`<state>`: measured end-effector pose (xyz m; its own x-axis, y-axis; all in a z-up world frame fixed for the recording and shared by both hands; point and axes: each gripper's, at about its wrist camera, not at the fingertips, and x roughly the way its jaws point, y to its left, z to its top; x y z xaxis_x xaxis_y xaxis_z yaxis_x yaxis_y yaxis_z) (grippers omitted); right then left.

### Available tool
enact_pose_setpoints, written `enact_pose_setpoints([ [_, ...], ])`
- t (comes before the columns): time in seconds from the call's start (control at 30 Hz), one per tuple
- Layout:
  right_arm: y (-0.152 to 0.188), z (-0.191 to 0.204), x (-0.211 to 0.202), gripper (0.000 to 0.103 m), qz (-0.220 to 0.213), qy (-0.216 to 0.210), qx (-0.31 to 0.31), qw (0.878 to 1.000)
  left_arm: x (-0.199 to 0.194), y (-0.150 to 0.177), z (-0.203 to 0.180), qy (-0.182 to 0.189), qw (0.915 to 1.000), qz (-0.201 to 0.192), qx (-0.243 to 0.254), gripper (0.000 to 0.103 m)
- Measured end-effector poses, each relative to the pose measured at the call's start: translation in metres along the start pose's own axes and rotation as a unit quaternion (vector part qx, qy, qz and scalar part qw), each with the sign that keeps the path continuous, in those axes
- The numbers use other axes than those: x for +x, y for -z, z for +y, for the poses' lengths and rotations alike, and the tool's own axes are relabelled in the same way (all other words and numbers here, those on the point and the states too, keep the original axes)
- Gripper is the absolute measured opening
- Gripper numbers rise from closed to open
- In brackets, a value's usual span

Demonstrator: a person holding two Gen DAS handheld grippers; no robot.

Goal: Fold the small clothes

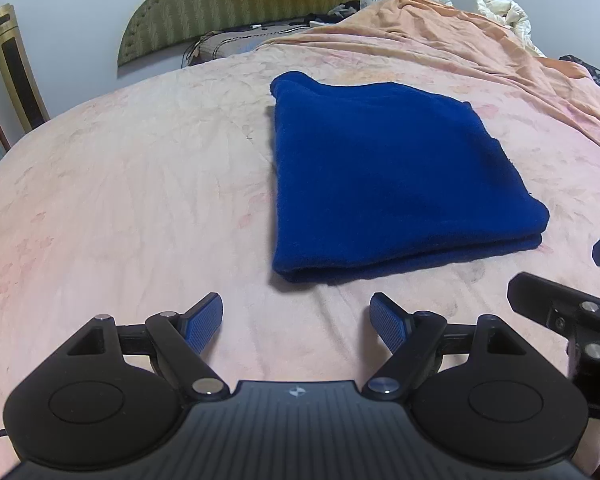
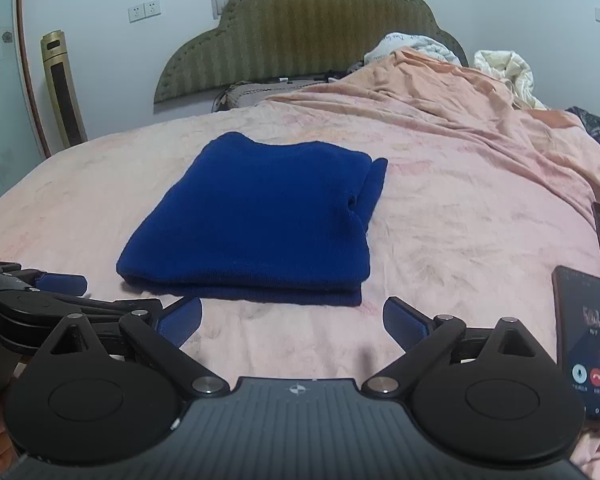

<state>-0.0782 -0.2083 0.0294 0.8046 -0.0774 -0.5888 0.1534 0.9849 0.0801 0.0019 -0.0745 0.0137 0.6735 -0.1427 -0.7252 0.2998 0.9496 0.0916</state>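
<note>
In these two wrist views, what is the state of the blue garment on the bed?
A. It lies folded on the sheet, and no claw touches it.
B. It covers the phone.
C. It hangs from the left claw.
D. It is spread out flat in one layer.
A: the blue garment lies in stacked layers on the pink sheet, while the left claw and the right claw are open, short of its near edge.

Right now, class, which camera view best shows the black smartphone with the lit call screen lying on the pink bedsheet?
The right wrist view: the black smartphone lies at its right edge, lit screen and call buttons readable. The left wrist view does not show it, only the folded blue garment.
</note>
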Motion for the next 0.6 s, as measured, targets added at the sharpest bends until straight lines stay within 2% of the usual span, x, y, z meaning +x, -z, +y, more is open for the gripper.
enact_pose_setpoints([
  [0.07,0.000,-0.001,0.000,0.099,0.009,-0.009,0.007,1.000,-0.001,0.000,0.000,0.000,1.0000,0.000,-0.001,0.081],
  [0.13,-0.003,-0.004,-0.003,0.099,0.035,-0.042,0.029,0.998,-0.004,0.001,0.004,-0.003,1.0000,-0.006,-0.005,0.081],
  [0.2,-0.010,-0.016,-0.007,0.099,0.083,-0.133,0.086,0.984,-0.006,0.001,0.008,-0.006,0.9998,-0.018,-0.011,0.081],
  [0.23,-0.012,-0.024,-0.011,0.098,0.093,-0.190,0.123,0.970,-0.006,0.002,0.010,-0.006,0.9997,-0.016,-0.016,0.081],
  [0.27,-0.014,-0.031,-0.015,0.100,0.085,-0.223,0.148,0.960,-0.004,0.002,0.012,-0.006,0.9997,-0.014,-0.022,0.081],
  [0.3,-0.017,-0.034,-0.020,0.102,0.070,-0.222,0.156,0.960,-0.003,0.002,0.013,-0.005,0.9995,-0.013,-0.027,0.081],
  [0.37,-0.020,-0.028,-0.024,0.102,0.037,-0.138,0.117,0.983,-0.003,0.004,0.012,-0.007,0.9994,-0.018,-0.027,0.081],
  [0.4,-0.020,-0.021,-0.022,0.103,0.028,-0.077,0.083,0.993,-0.002,0.005,0.010,-0.011,0.9995,-0.019,-0.021,0.081],
  [0.47,-0.013,-0.006,-0.012,0.103,0.016,0.033,0.015,0.999,0.000,0.006,0.008,-0.022,0.9996,-0.015,-0.012,0.081],
  [0.5,-0.009,-0.002,-0.008,0.103,0.011,0.051,-0.006,0.999,0.001,0.007,0.007,-0.024,0.9996,-0.012,-0.010,0.081],
  [0.53,-0.006,0.000,-0.005,0.103,0.008,0.049,-0.017,0.999,0.002,0.008,0.006,-0.023,0.9996,-0.010,-0.011,0.081],
  [0.6,-0.001,-0.001,0.000,0.102,0.013,0.025,-0.008,1.000,0.003,0.009,0.007,-0.018,0.9997,-0.007,-0.016,0.081],
])
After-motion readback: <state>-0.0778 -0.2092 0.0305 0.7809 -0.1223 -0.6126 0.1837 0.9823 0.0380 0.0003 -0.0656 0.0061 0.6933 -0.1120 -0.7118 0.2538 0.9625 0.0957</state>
